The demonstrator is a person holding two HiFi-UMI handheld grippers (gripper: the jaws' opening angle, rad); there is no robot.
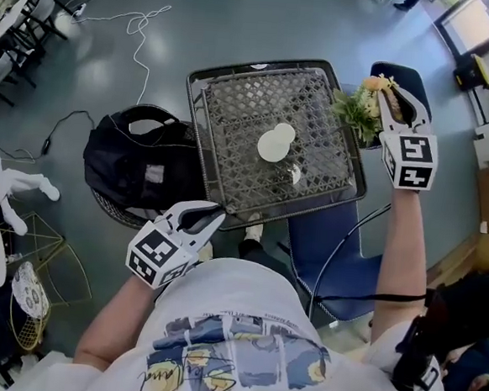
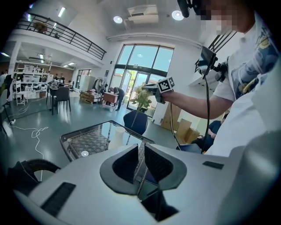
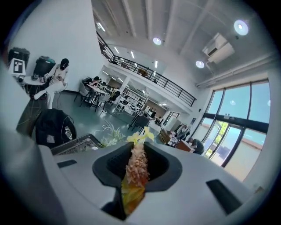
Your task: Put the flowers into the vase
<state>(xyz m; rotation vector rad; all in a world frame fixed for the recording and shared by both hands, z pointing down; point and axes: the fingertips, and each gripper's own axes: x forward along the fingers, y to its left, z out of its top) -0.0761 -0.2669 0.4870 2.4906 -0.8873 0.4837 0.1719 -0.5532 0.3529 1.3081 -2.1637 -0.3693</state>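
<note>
right gripper (image 1: 393, 97) fingers clamp the flowers (image 1: 359, 107) beside the tabletop (image 1: 234, 109); the vase (image 1: 276, 142) seems empty, so insertion remains. left gripper (image 1: 213, 216) fingers nearly together, holding nothing.

The right hand-held gripper (image 1: 397, 97) covers the stems of the flowers (image 1: 363, 107), and its own view shows only the blooms (image 3: 137, 165) wedged between the jaws. From the head view the vase (image 1: 276, 142) shows just its top. The left hand-held gripper (image 2: 141, 163) blocks the surface's (image 2: 83, 140) near end and the vase's foot. The distant people (image 3: 94, 83) are too small to tell apart
</note>
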